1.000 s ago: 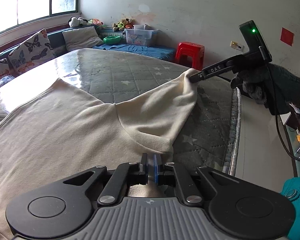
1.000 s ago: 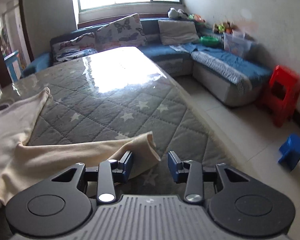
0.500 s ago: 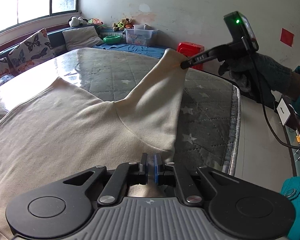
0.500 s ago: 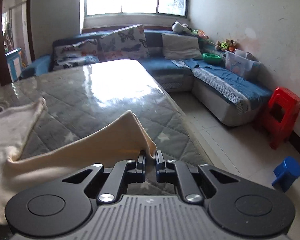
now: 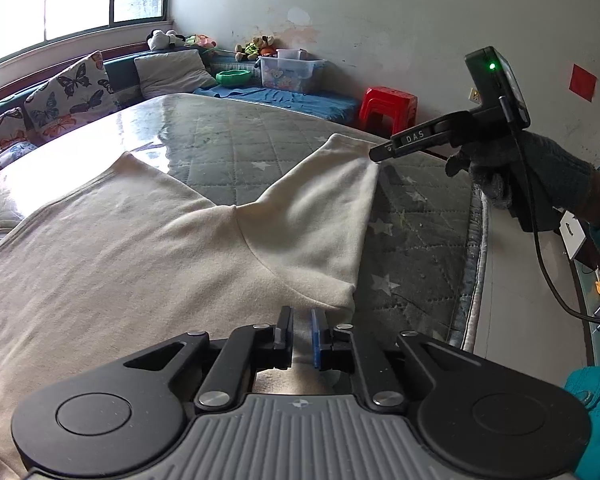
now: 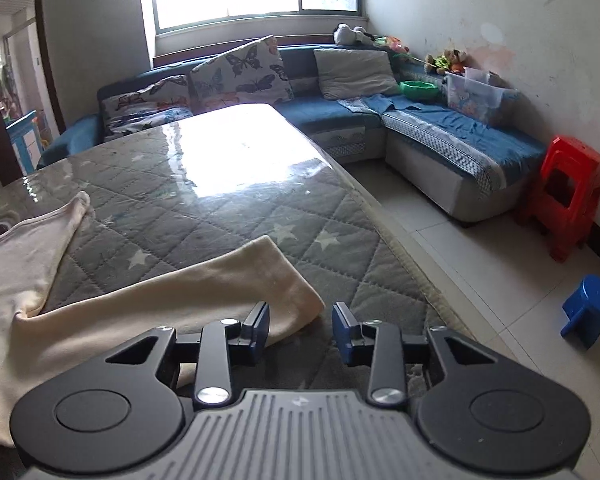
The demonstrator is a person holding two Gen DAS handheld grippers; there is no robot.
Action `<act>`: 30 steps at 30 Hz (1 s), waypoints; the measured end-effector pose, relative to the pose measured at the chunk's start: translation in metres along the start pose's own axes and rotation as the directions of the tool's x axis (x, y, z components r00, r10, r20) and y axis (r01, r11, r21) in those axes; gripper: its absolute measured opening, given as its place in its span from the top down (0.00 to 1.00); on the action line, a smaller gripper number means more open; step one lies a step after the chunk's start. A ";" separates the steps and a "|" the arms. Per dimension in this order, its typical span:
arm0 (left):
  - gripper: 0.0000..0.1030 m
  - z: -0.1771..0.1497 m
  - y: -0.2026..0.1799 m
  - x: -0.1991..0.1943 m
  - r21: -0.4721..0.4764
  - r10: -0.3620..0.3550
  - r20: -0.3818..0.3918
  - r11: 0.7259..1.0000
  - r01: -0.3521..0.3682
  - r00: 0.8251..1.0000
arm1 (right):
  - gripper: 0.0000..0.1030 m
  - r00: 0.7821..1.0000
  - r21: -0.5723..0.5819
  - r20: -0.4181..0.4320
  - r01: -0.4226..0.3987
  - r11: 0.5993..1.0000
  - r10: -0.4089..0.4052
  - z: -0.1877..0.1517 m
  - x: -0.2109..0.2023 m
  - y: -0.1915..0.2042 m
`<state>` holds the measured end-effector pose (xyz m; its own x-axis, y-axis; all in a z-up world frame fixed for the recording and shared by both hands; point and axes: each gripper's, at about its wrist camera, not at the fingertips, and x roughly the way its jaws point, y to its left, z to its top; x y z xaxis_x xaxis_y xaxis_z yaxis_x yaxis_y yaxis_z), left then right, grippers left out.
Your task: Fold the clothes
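- Left tongs (image 5: 302, 332) are slightly parted over the cream shirt (image 5: 120, 264), pads apparently not pressing.
- Right tongs (image 6: 300, 326) have just been opening, sleeve (image 6: 204, 296) released (regrip its cuff squarely before folding inward).

The garment (image 5: 132, 248) lies on the quilted table (image 5: 260, 140), filling the lower left of the left wrist view, its sleeve (image 6: 204, 292) reaching toward the right edge. Behind stands the sofa (image 6: 440, 132); at far right, the stool (image 6: 568, 196).

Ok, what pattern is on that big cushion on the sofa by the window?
Butterflies on a pale ground, on the cushion; clearest in the right wrist view.
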<state>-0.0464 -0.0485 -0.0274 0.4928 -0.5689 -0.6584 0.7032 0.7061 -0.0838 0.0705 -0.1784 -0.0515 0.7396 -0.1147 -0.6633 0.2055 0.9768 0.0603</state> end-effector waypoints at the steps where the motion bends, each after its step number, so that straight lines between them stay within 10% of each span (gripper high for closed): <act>1: 0.90 0.001 0.000 -0.001 -0.003 0.004 0.003 1.000 -0.004 1.000 | 0.66 1.000 0.019 0.002 -0.009 1.000 0.009 0.000 0.003 -0.002; 9: 0.90 0.004 -0.002 -0.001 -0.011 0.016 0.005 1.000 -0.016 1.000 | 0.90 0.999 0.077 0.026 -0.043 0.996 0.041 0.000 0.010 -0.004; 30: 0.71 -0.003 -0.003 -0.002 -0.055 0.061 0.008 0.997 -0.060 0.998 | 0.95 0.987 -0.035 0.110 -0.116 0.993 0.119 0.031 -0.028 0.029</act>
<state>-0.0510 -0.0483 -0.0278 0.5388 -0.5282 -0.6563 0.6430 0.7611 -0.0847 0.0756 -0.1523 -0.0081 0.8248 -0.0170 -0.5652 0.0960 0.9893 0.1103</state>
